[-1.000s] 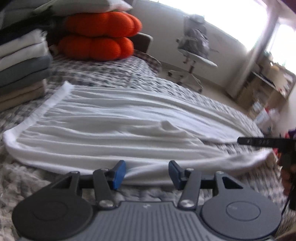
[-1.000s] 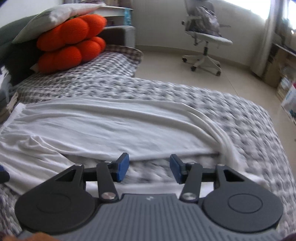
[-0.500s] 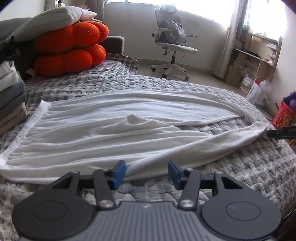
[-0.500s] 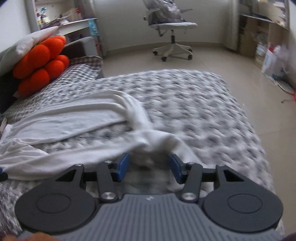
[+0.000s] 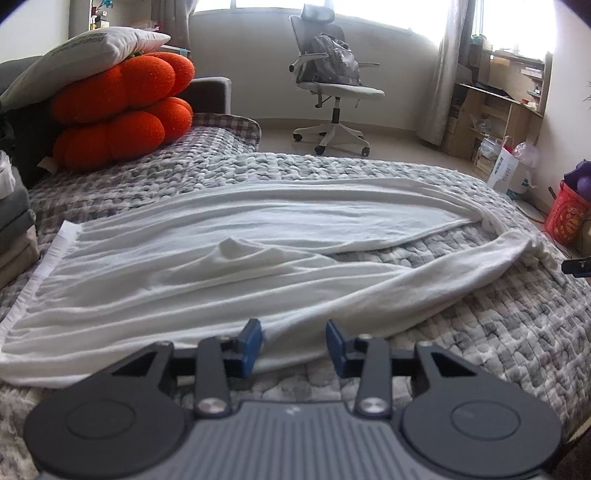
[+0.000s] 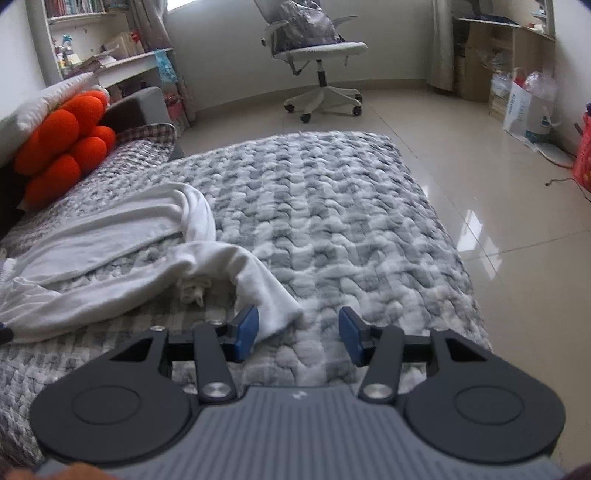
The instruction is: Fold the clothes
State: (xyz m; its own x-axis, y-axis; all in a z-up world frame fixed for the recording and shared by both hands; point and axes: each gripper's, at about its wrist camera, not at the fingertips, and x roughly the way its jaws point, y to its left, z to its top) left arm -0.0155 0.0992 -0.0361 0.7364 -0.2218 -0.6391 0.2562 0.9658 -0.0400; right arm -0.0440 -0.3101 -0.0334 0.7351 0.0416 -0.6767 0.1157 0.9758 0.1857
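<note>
A soft white shirt (image 5: 236,266) lies wrinkled on the bumpy grey bed (image 6: 351,229), near round orange cushions (image 5: 122,114). Both tongs, left (image 5: 293,345) and right (image 6: 298,334), are spread wide and hold nothing.

Orange cushions (image 5: 122,118) under white pillow (image 5: 85,46); office chair (image 5: 332,88) on floor; red basket (image 5: 567,218).

light: daylight, blown-out window (image 5: 517,26) | floor (image 6: 476,221) glare | edges: fisheye-bent, dark corners
</note>
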